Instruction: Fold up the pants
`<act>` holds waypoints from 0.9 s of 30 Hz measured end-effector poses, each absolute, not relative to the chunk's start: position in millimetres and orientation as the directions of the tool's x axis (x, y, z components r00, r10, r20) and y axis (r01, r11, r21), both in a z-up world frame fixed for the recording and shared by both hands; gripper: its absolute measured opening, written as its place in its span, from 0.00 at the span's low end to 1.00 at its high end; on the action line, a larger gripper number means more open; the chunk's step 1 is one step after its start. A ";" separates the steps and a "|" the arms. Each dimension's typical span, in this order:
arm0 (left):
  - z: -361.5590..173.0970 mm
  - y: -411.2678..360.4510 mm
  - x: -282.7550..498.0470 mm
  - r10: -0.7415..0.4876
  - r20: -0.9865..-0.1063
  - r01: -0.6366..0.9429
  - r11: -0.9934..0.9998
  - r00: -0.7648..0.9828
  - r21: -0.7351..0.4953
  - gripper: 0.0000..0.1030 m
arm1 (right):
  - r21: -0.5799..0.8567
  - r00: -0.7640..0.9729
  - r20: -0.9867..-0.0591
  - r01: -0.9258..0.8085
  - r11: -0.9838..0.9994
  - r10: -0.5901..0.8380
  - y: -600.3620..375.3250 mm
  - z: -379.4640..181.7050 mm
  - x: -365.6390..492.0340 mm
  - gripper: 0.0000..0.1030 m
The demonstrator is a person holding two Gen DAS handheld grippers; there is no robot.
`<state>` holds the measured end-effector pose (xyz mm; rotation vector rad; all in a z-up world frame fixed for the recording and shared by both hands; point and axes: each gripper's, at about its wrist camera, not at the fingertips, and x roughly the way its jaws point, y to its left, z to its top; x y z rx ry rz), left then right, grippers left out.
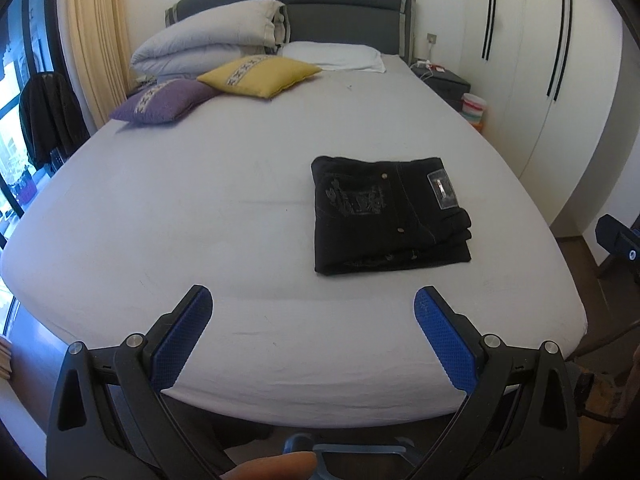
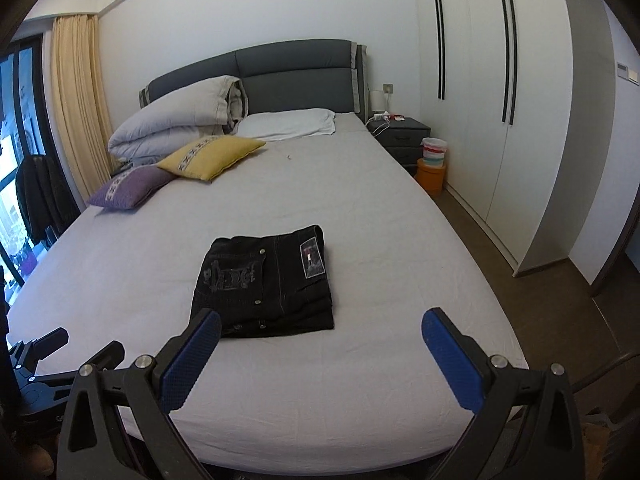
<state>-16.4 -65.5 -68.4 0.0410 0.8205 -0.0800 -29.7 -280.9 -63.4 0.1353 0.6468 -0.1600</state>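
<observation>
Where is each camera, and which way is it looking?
Left wrist: sits on the left gripper at the foot of the bed, facing the headboard; its open blue fingers and a fingertip show.
Right wrist: sits on the right gripper, further right, facing the same way; its open fingers show, and the left gripper's black frame at lower left.
Both see the folded black pants lying on the bed, touched by neither gripper.

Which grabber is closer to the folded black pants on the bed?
Right. The right gripper hovers just before the folded black pants, one finger overlapping their edge; the left gripper sits farther back, pants off to its right.
</observation>
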 end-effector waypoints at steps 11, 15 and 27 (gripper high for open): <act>-78.9 -64.3 -7.5 -0.064 -0.747 0.089 0.996 0.661 -0.006 1.00 | 0.057 0.761 -0.644 0.155 0.986 -0.082 -265.4 -74.4 -26.1 1.00; -79.9 -64.9 -7.3 -0.066 -0.749 0.091 0.996 0.660 -0.008 1.00 | 0.055 0.756 -0.651 0.146 0.988 -0.076 -263.9 -76.6 -24.6 1.00; -84.1 -68.3 -6.6 -0.078 -0.752 0.108 0.994 0.655 -0.009 1.00 | 0.060 0.752 -0.655 0.147 0.987 -0.072 -262.8 -77.8 -27.5 1.00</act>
